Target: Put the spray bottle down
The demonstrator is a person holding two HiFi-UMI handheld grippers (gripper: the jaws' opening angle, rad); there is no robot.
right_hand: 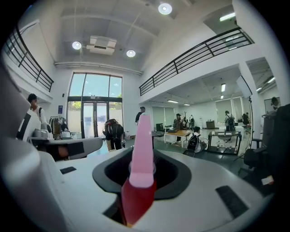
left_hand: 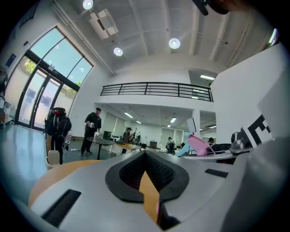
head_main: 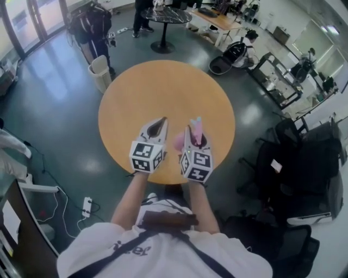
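Note:
A pink spray bottle (head_main: 196,129) with a pale blue nozzle tip stands upright between the jaws of my right gripper (head_main: 192,132), which is shut on it. Both hover above the near edge of the round orange table (head_main: 163,87). In the right gripper view the bottle's pink head (right_hand: 142,145) rises from between the jaws and its lower part looks red. My left gripper (head_main: 162,121) is beside it on the left, its jaws together with nothing in them. The left gripper view shows the bottle (left_hand: 196,145) off to the right.
A pale waste bin (head_main: 99,70) stands on the floor at the table's far left. Black office chairs (head_main: 304,157) crowd the right side. A dark round table (head_main: 166,16) and people are farther back. A power strip and cables (head_main: 87,205) lie on the floor at the left.

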